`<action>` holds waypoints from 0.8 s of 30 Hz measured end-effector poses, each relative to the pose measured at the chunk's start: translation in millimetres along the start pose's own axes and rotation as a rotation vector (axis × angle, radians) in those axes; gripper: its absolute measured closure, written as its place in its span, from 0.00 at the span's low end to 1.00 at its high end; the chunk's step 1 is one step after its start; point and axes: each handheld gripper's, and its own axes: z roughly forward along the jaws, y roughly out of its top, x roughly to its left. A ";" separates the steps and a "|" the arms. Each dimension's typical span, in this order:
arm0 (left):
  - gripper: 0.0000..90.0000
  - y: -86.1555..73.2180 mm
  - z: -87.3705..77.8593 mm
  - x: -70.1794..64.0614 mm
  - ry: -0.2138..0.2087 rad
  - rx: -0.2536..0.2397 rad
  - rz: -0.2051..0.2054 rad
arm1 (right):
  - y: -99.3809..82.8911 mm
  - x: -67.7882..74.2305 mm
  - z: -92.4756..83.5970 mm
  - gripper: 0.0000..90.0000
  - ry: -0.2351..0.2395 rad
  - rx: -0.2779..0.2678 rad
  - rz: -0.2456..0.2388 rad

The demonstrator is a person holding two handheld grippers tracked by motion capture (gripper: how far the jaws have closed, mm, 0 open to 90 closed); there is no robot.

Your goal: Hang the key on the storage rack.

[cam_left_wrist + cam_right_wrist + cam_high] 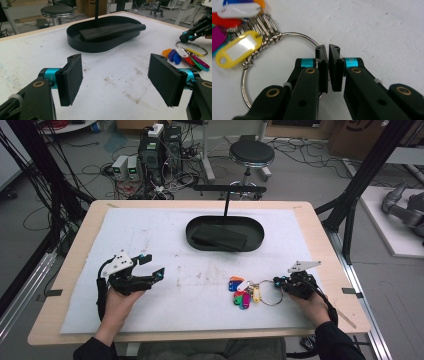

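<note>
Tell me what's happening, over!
Right gripper shut on key ring. Left gripper open, holding nothing. Black tray beyond, nothing blocking.

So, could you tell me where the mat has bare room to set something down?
Bare mat lies between the left gripper and the key ring, in front of the black tray. It is crowded around the coloured tags by the right gripper.

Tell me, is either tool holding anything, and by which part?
The right tool is shut on the metal key ring, pinching its wire loop opposite the coloured tags. The left tool stands open, holding nothing.
</note>
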 end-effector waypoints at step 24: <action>0.31 0.0 1.0 -1.8 -0.012 -0.005 -0.002 | 16.4 12.2 -23.6 0.91 0.143 -0.256 0.136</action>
